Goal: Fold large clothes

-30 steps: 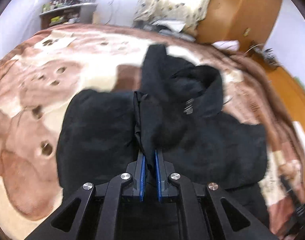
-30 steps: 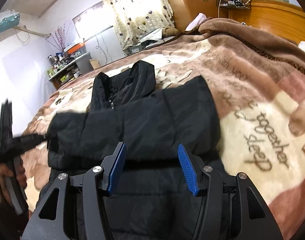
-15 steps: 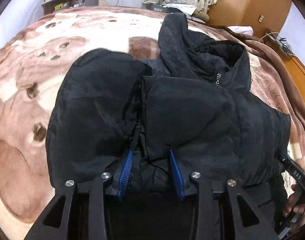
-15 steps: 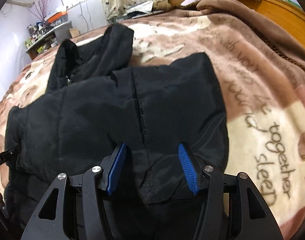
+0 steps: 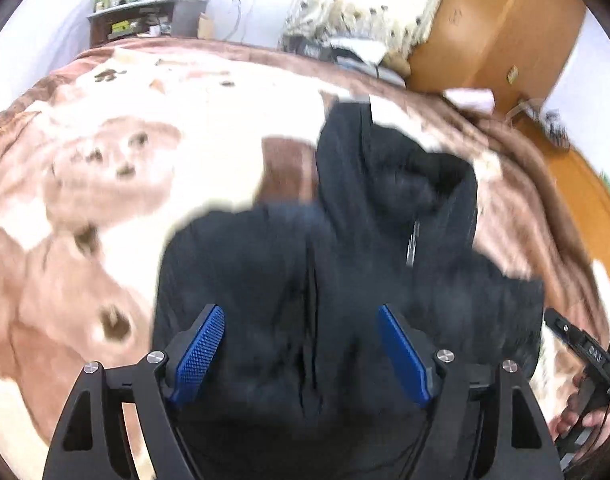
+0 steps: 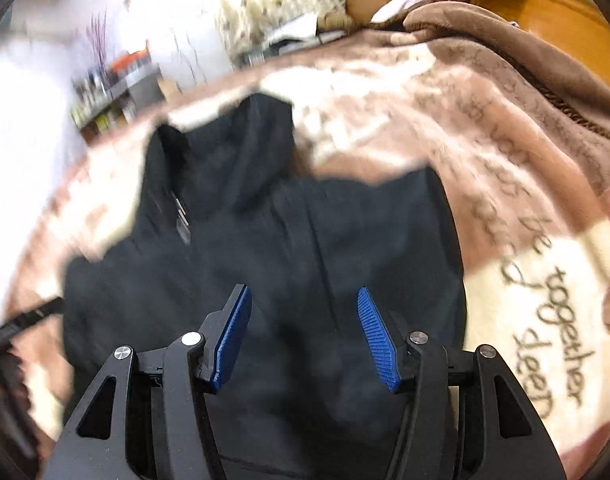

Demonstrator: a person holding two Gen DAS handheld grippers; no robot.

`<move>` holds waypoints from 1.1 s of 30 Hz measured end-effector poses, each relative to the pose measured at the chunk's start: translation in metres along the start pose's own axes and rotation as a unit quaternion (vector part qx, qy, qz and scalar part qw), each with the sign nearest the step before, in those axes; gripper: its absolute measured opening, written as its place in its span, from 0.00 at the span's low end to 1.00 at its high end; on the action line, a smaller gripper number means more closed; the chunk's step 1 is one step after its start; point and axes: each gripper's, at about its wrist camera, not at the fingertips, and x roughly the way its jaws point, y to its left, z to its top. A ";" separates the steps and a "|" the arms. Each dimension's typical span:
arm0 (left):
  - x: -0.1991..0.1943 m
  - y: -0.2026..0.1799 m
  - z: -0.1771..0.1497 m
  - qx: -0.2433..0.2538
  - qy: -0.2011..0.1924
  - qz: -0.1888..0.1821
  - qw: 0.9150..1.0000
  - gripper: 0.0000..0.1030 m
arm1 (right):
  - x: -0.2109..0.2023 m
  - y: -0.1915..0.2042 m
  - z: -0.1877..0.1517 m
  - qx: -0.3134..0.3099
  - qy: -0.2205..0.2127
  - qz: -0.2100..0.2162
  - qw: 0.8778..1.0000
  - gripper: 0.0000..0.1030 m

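A black padded jacket [image 5: 345, 264] lies folded on the bed, its hood [image 5: 389, 168] pointing away from me. It also shows in the right wrist view [image 6: 305, 248], zipper pull at its left. My left gripper [image 5: 301, 320] is open and empty, held just above the jacket's near part. My right gripper [image 6: 303, 304] is open and empty above the jacket's right half. The right gripper's body [image 5: 581, 348] shows at the left view's right edge. Both views are blurred.
The jacket rests on a brown and cream blanket [image 5: 105, 184] with lettering [image 6: 545, 312] on its right side. A cluttered shelf [image 5: 145, 20] stands at the far left, a wooden wardrobe [image 5: 493, 28] and wooden headboard [image 6: 553, 12] at the far right.
My left gripper was shut on a jacket flap, laid it over the body, let go and opened wide. Both grippers have since lifted back from the jacket. The right stayed open.
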 end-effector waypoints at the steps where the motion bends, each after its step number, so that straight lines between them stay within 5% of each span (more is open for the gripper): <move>1: 0.000 0.001 0.014 0.000 -0.004 0.001 1.000 0.87 | 0.000 0.001 0.013 0.012 -0.008 0.018 1.000 0.56; 12: 0.085 -0.007 0.134 -0.017 0.044 -0.027 0.999 0.88 | 0.090 0.002 0.100 0.139 0.024 0.083 0.987 0.74; 17: 0.134 -0.028 0.145 -0.005 0.071 -0.042 0.997 0.88 | 0.130 0.014 0.121 0.134 0.030 0.066 0.988 0.74; 23: 0.187 -0.036 0.143 -0.022 0.086 -0.015 0.996 0.88 | 0.174 0.012 0.129 0.120 0.070 0.008 0.990 0.74; 25: 0.196 -0.036 0.141 -0.023 0.094 0.000 0.995 0.71 | 0.184 0.009 0.128 0.122 0.090 -0.001 0.988 0.74; 28: 0.206 -0.034 0.138 -0.034 0.110 -0.002 0.993 0.34 | 0.187 0.009 0.126 0.125 0.087 0.009 0.988 0.43; 31: 0.206 -0.033 0.135 -0.044 0.115 -0.006 0.992 0.14 | 0.186 0.019 0.124 0.094 0.084 0.005 0.992 0.22; 33: 0.199 -0.036 0.134 -0.033 0.107 -0.007 0.994 0.11 | 0.181 0.022 0.123 0.084 0.075 0.012 0.994 0.11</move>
